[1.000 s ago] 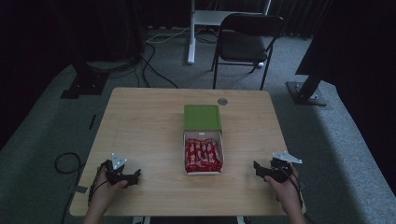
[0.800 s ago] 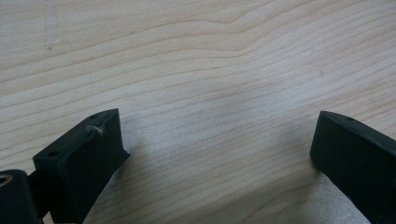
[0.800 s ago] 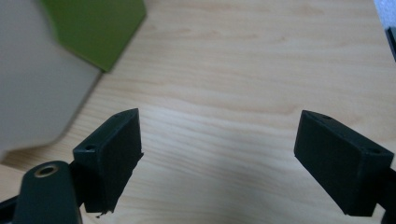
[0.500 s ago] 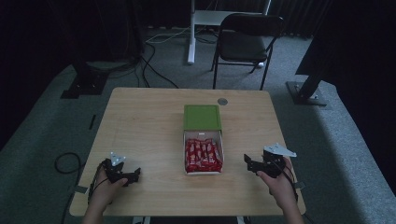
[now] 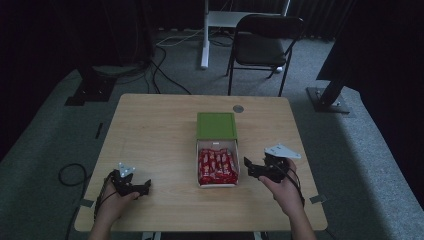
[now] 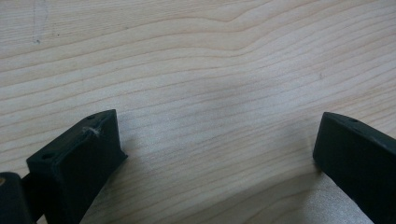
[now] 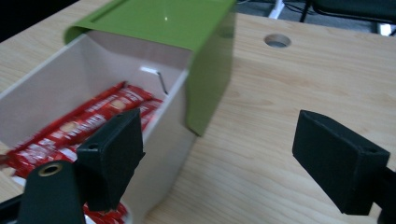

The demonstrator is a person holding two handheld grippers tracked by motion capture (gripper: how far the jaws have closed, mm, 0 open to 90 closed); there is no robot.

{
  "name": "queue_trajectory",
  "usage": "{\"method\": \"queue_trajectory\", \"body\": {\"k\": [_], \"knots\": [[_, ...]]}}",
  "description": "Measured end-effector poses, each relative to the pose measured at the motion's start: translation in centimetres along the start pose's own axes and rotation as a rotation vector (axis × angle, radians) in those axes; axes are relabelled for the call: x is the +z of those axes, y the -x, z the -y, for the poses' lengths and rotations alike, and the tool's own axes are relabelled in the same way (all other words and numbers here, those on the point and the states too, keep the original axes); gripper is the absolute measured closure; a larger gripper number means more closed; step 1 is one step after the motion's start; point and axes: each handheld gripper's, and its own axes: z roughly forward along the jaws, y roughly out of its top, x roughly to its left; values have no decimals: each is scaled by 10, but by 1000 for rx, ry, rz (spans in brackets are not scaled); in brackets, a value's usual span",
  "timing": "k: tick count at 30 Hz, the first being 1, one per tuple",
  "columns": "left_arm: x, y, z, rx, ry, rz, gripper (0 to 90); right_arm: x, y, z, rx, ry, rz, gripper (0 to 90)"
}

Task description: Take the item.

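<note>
A white box (image 5: 218, 183) (image 7: 173, 131) with a green sliding lid (image 5: 216, 125) (image 7: 173, 21) sits mid-table, pulled half open. Red snack bars (image 5: 217, 166) (image 7: 88, 122) lie packed inside. My right gripper (image 5: 248, 167) (image 7: 217, 154) is open just beside the box's right wall, one jaw over the bars, the other over bare wood. My left gripper (image 5: 145, 187) (image 6: 217, 149) rests open near the table's front left, with only wood grain between its jaws.
The wooden table (image 5: 150, 135) has a round cable hole (image 5: 238, 108) (image 7: 277, 40) behind the box. A black folding chair (image 5: 265, 45) and a white desk leg (image 5: 204, 35) stand beyond the far edge. Cables (image 5: 70, 172) lie on the carpet at left.
My right gripper has moved left and forward from the table's right edge up to the box's right side. The left gripper stayed near the front left.
</note>
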Motion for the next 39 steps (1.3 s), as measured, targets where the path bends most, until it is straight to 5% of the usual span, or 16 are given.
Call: {"method": "queue_trajectory", "body": {"k": [14, 39], "knots": [[0, 0, 0, -2, 1, -2, 16, 22, -43, -11, -43, -5, -75, 173], [0, 0, 0, -3, 0, -2, 16, 52, -90, -6, -78, -37, -144, 260]]}}
